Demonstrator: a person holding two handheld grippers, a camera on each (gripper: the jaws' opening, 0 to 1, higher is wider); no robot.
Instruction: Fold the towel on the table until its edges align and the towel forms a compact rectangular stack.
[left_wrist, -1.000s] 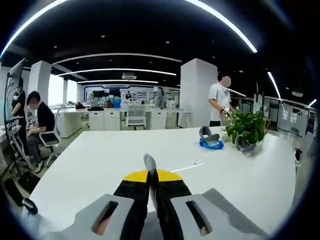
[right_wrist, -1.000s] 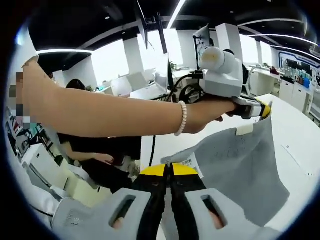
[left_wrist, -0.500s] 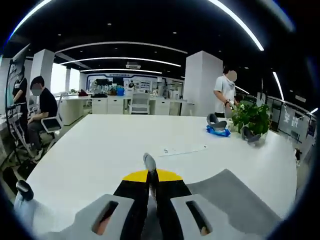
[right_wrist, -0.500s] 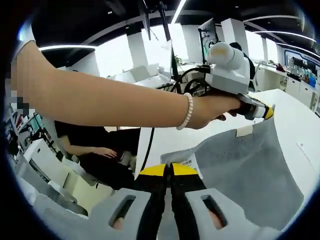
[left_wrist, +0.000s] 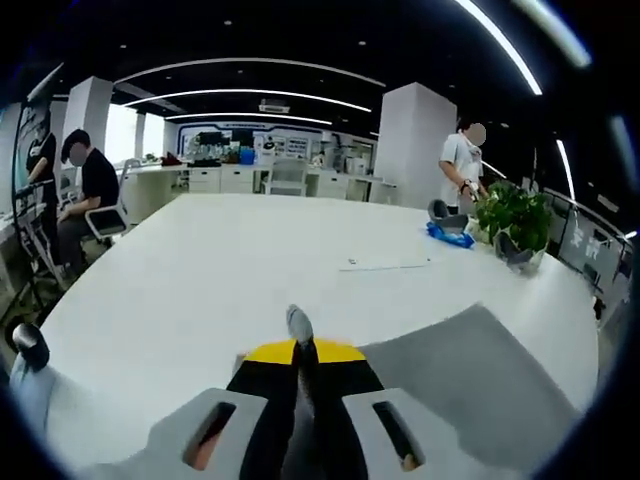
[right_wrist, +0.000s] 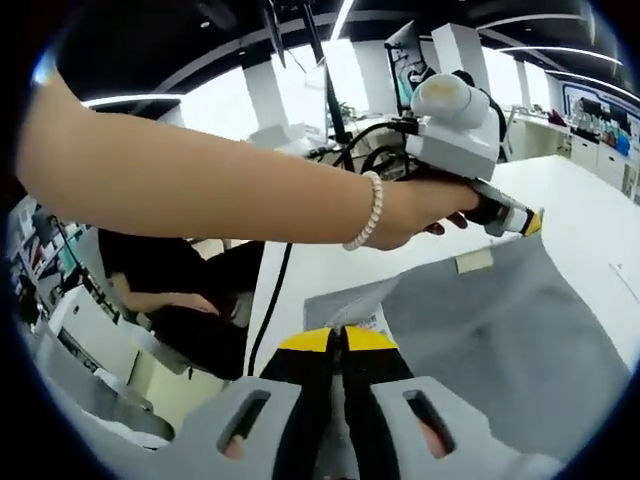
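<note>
An open office with strip lights surrounds a broad white table (left_wrist: 200, 270), bare over most of its near half. The grey towel (right_wrist: 500, 330) is held above it by two corners, one in each gripper, so the cloth hangs or drapes between them and can be carried over as one sheet; that looks like the lift stage of a fold, with no stack formed yet. The left gripper (left_wrist: 299, 345) has its jaws pressed together on a towel corner, cloth spreading to its right. The right gripper (right_wrist: 343, 345) likewise pinches a towel edge beside a white label (right_wrist: 372, 322). In the right gripper view the other gripper grips the far corner, near a small tag (right_wrist: 474, 261). The towel's free edge slopes down toward the table. There is ample room ahead: a paper sheet (left_wrist: 385, 263), a plant (left_wrist: 517, 215) and a blue thing (left_wrist: 452, 235) lie well apart at the far side.
</note>
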